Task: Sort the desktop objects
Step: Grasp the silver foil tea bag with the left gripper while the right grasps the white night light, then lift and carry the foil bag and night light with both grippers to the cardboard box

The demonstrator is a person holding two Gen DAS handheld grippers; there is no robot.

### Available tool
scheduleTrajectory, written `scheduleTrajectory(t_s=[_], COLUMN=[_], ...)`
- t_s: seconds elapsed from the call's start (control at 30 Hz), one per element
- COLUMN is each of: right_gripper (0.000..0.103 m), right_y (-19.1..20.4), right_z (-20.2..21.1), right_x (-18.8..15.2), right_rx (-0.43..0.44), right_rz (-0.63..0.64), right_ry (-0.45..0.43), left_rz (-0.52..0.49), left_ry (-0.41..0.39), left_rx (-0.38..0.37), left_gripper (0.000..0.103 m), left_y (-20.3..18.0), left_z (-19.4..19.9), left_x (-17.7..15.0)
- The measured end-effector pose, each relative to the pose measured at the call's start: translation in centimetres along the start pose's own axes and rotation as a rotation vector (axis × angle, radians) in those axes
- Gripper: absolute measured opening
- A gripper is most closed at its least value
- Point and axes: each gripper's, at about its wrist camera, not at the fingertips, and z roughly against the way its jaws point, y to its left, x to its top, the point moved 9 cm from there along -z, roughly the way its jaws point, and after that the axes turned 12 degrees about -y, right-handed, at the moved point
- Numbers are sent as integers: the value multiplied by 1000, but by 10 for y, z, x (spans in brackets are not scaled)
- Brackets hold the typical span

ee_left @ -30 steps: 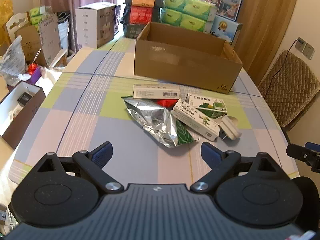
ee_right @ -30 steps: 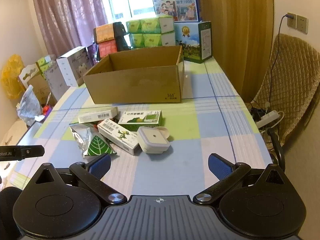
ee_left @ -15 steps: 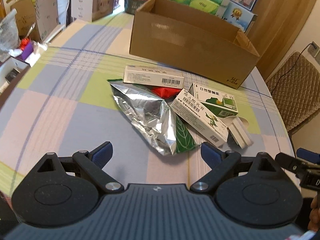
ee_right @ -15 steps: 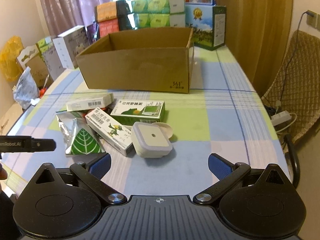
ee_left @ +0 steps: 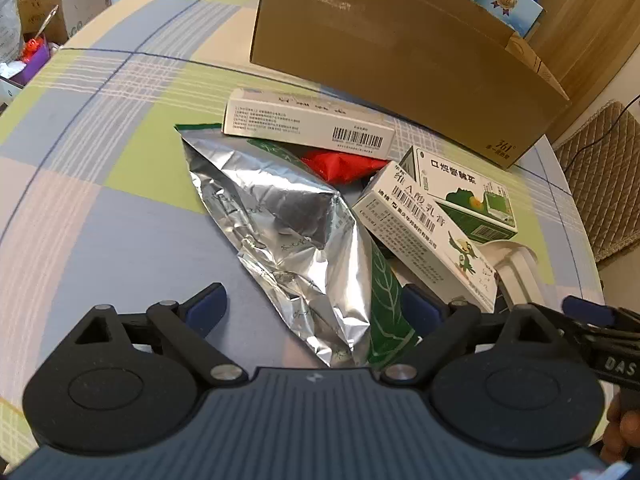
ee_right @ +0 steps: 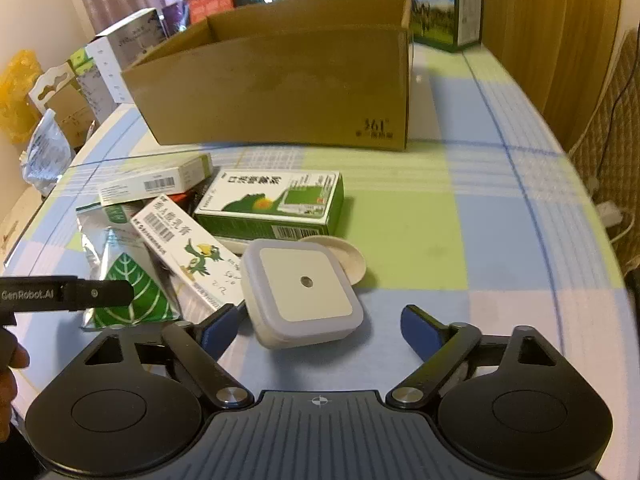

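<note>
Left hand-held gripper [ee_left: 314,306] closer over foil pouch [ee_left: 288,236], right hand-held gripper [ee_right: 320,326] nearer night light [ee_right: 302,288]

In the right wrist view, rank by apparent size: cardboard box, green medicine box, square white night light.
1. cardboard box, clearly largest.
2. green medicine box and night light look alike; the light sits nearer the camera, so I won't rank them.

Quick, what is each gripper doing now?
Left gripper: open, holding nothing, over the foil bag.
Right gripper: open, holding nothing.
</note>
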Motion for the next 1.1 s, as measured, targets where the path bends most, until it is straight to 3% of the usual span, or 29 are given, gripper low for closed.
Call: scheduleTrajectory(t_s=[0.2,0.33,0.47,0.63,0.7,0.73,0.83,0.97,1.1], right_gripper=[78,66,65,62,48,47,47,48,76], right_y=[-3,-1,2,13,20,23,32,35,35], right_z=[-15,-18,-13,9,21,26,37,45,50], right_x=[-6,-5,-5,-13,-19,-23,-39,-52,-49], right_rx=[45,58,37,-10,-26,-24,-14,-6,-5], right_rz=[-59,-75,-60,-1,13,15,21,24,42], right_ry=[35,32,25,25,20,20,34,29,-8], left_rz=[8,-46,-48,-206,-284,-322,-385,-378,-344], left_ry=[-5,-2,24,78,112,128,154,142,110], left_rx=[-42,-29,-57,-44,-57,-64,-69,-46,-27], left_gripper=[89,72,49,45,45,45,45,47,52], left_y=[-4,-5,-7,-10,-11,-11,-6,8,17], left_z=[-7,-6,-1,19,30,36,53,69,77], left_x=[2,3,1,-6,-14,-19,-33,-39,-36])
